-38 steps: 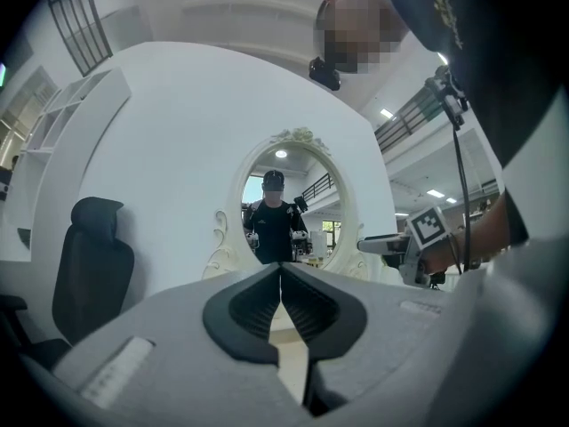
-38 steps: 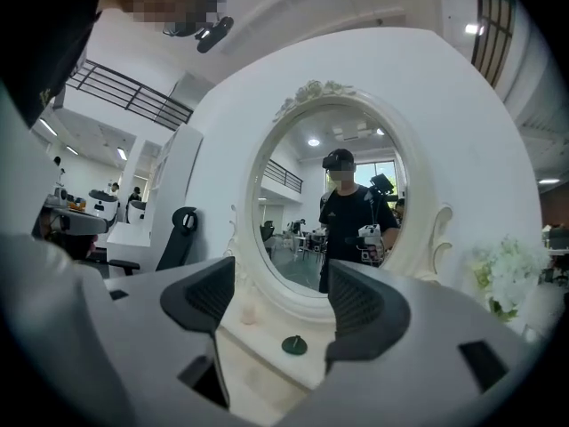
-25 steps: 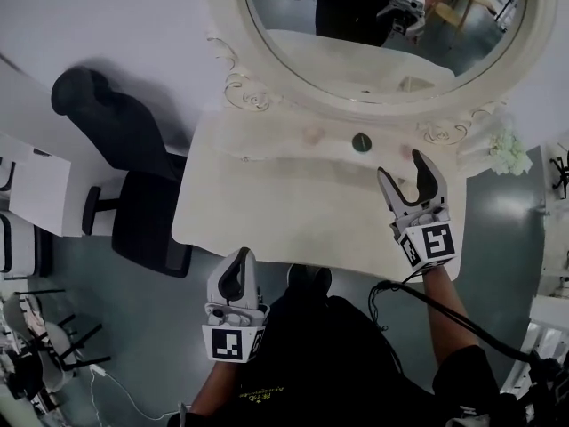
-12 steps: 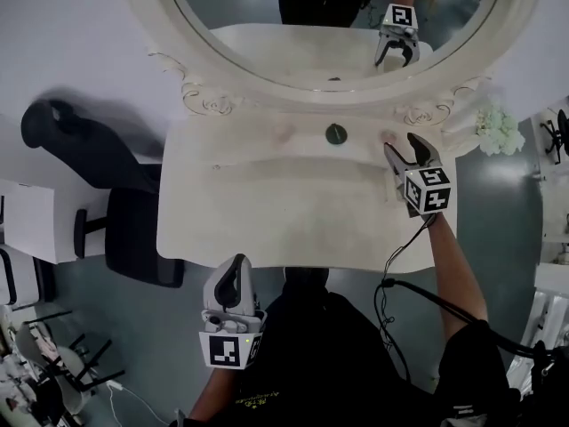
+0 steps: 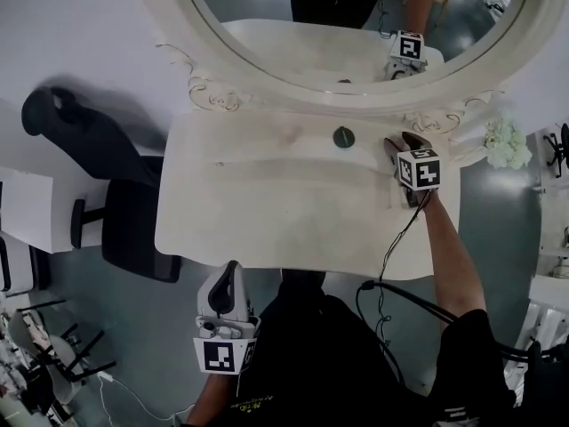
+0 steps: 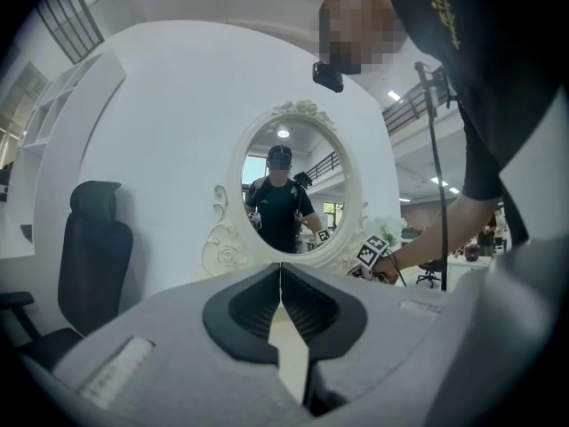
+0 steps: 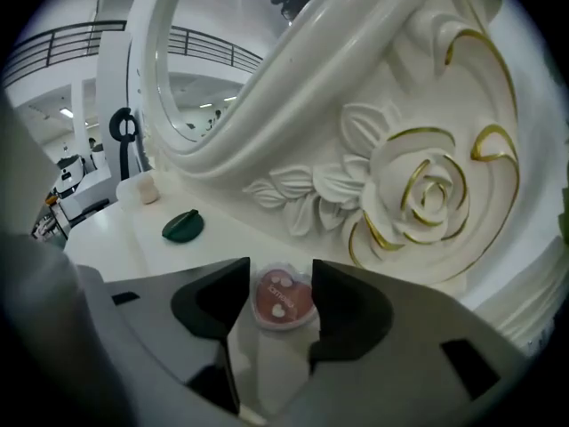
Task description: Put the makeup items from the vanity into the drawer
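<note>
A pink heart-shaped compact (image 7: 283, 299) lies flat on the white vanity top (image 5: 267, 203), close under the mirror's carved frame at the back right. My right gripper (image 5: 397, 143) (image 7: 280, 276) points down at it. Its jaws have just been closing and stand on either side of the compact; I see no pad pressing on it. A dark green round item (image 5: 343, 136) (image 7: 182, 226) rests to its left, and a small pale pink item (image 7: 147, 189) further left. My left gripper (image 5: 230, 274) (image 6: 281, 272) hangs level in front of the table's near edge, shut and empty.
The oval mirror (image 5: 356, 25) with its raised rose carving (image 7: 427, 194) stands right behind the compact. A black office chair (image 5: 98, 149) is left of the vanity. White flowers (image 5: 505, 145) sit off its right end. A cable runs along my right arm.
My right gripper has dropped and moved back toward the mirror frame, tilting down over the compact, with its jaws narrower. The left gripper has sunk slightly.
</note>
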The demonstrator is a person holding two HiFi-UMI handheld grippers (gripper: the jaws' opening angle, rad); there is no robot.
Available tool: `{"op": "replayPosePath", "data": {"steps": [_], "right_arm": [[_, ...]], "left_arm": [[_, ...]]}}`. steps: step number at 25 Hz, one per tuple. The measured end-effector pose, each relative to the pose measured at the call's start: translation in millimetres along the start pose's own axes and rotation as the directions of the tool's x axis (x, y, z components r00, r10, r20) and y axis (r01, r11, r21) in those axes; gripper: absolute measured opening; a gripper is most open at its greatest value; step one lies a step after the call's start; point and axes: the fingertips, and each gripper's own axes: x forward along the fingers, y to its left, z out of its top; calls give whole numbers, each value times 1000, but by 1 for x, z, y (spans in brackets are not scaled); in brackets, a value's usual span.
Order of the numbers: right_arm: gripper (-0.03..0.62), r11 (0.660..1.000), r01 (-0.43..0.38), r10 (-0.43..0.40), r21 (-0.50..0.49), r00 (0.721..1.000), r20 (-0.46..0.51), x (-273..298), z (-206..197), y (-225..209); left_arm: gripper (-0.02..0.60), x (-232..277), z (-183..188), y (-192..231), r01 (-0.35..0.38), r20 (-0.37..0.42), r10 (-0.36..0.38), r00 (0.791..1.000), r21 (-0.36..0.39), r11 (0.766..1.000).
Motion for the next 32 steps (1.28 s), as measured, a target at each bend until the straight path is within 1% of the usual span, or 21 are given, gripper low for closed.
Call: {"op": "replayPosePath", "data": {"steps": [1,2,3,4,9,11,14,16,18,21,23,26,29,32], "right_arm": [[221,1000,10,-10,-10,1000,-6,2,1,-1],[233,1000,19,-20,-22,1000,-8,3,2,-2],[266,999,29,-29,-30,1000,-7,4,3,-3],[284,999,36,-36,-34,999,-4,4,3,-4],[298,994,75,-75,-75,997,9,3,6,-8],[299,997,70,-70,-43,998,0,5,3,-10],[304,997,28,-26,76,999,-27,8,-3,-12],[282,993,0,4,116,999,-42,8,-5,-10],[244,993,-8,14,118,999,-49,8,-6,-7],[238,995,-1,5,101,999,-40,6,-6,-5],[236,997,-10,13,80,999,-36,2,-8,-2],[236,999,-28,28,27,999,-17,-10,-12,7],[236,999,-35,35,-13,999,35,-35,-4,14],[236,999,-29,32,-32,995,91,-72,5,16]], "left_arm": [[21,-1,-1,1,-6,-5,6,1000,2,1000],[21,-2,-2,1,-10,-7,10,1000,3,1000],[21,-3,-2,1,-13,-8,13,1000,4,1000],[21,-4,-1,1,-15,-7,15,1000,6,1000],[21,-6,-4,4,-21,-15,21,1000,5,1000],[21,-5,-4,4,-19,-15,20,1000,3,1000],[21,-3,-6,2,-11,-17,12,1000,4,1000],[21,-2,-7,1,-9,-20,9,1000,2,1000],[21,-1,-7,0,-5,-19,5,1000,3,1000],[21,-1,-5,-1,-4,-13,5,1000,8,1000],[21,0,-4,0,-4,-14,4,1000,10,1000],[21,1,-4,0,2,-16,-2,1000,13,1000],[21,5,-3,-3,25,-13,-25,1000,15,1000],[21,10,-3,-9,61,-13,-61,998,18,998]]}}
